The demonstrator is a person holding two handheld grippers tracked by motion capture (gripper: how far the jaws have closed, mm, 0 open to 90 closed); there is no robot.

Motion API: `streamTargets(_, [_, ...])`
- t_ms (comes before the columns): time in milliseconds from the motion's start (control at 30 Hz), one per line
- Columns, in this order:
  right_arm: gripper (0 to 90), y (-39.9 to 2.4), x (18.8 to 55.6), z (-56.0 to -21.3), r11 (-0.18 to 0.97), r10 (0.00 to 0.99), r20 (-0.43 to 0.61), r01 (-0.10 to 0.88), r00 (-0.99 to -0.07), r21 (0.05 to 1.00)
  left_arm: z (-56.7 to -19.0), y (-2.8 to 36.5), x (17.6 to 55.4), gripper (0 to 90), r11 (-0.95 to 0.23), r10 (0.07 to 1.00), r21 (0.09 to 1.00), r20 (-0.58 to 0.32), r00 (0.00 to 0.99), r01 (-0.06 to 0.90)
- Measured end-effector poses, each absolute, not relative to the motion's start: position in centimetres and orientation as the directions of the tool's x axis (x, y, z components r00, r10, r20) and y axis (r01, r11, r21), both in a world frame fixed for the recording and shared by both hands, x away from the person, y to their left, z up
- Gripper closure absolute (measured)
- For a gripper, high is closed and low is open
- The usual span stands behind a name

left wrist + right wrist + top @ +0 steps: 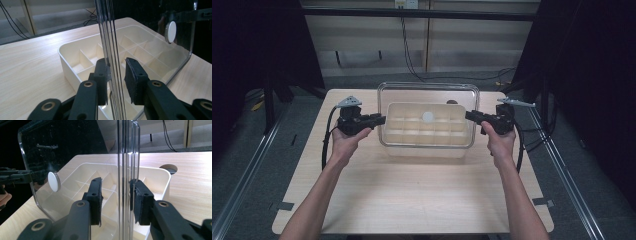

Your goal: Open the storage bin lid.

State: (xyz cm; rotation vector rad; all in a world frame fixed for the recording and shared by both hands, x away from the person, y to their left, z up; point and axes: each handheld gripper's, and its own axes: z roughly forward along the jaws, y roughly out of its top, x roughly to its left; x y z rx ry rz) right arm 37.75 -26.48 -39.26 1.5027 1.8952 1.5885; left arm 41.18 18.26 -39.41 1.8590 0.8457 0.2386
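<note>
While the person's forearms come in over the near edge of the bench (pixel 412 200), each hand holds a gripper at one end of a clear lid (pixel 428 90) that is held above a cream tray (pixel 428 131). At the lid's left end the left gripper (pixel 379 119) points inward; in the left gripper view its two black jaws stand on either side of the lid's thin edge (pixel 110 50), closed in on it, with one pad against the plastic and the other just beside it, so whether both pads press cannot be told for sure. At the right end the right gripper (pixel 469 116) does the same; in the right gripper view its jaws are drawn in around the lid's edge (pixel 127 170), the right pad against it, the left pad a little off it. The tray, divided into small compartments, sits on the bench toward the far edge, midway between the left and right edges. A small white round knob (pixel 427 116) sits at the middle of the lid. Beyond the tray, near the far edge, a round hole (pixel 168 167) shows in the bench top.
</note>
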Motion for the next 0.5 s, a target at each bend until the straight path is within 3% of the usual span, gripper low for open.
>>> streamTargets(500, [63.8, -26.6, 36.7, -39.4, -0.13, 0.79, 0.409, 0.527, -0.456, 0.84, -39.4, 18.6, 39.7, 73.6, -0.217, 0.643, 0.878, -0.2, 0.739, 0.427])
